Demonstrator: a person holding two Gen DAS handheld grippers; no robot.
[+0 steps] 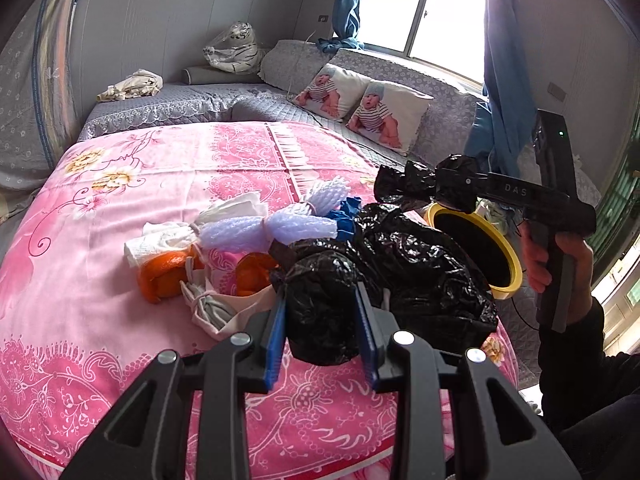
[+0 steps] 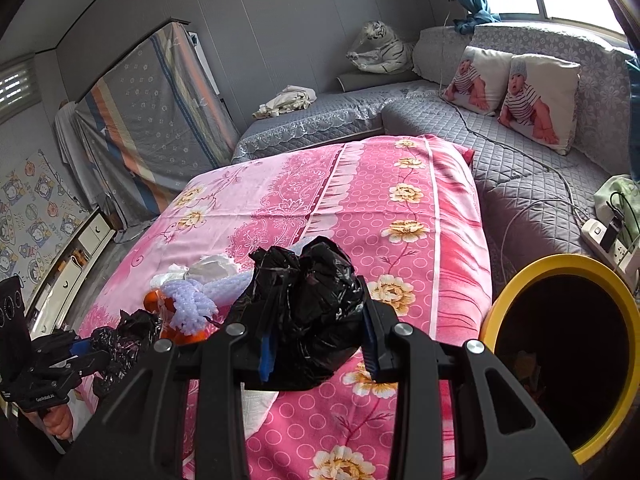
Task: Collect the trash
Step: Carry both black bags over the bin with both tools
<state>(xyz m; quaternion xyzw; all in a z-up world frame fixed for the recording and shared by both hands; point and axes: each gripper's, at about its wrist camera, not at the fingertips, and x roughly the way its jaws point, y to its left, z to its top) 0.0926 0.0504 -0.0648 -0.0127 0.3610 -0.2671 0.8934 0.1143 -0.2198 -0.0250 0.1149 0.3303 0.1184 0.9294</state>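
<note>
A pile of trash lies on the pink flowered cloth (image 1: 120, 184): orange peels (image 1: 164, 276), white tissues (image 1: 168, 236), lilac foam nets (image 1: 264, 228), a blue scrap (image 1: 344, 216) and crumpled black plastic bags (image 1: 420, 272). My left gripper (image 1: 322, 332) is shut on a black bag wad (image 1: 316, 312) at the pile's near edge. My right gripper (image 2: 316, 340) is shut on another black bag wad (image 2: 308, 312), held above the cloth; it also shows in the left wrist view (image 1: 404, 182). A yellow-rimmed bin (image 2: 560, 356) stands open at the right edge; it also shows in the left wrist view (image 1: 476, 248).
A grey quilted sofa (image 2: 500, 160) wraps behind and right, with two baby-print cushions (image 2: 536, 96), a toy tiger (image 2: 380, 48) and a crumpled cloth (image 2: 288, 100). A power strip with cables (image 2: 604, 236) lies near the bin. A covered board (image 2: 152, 112) leans at left.
</note>
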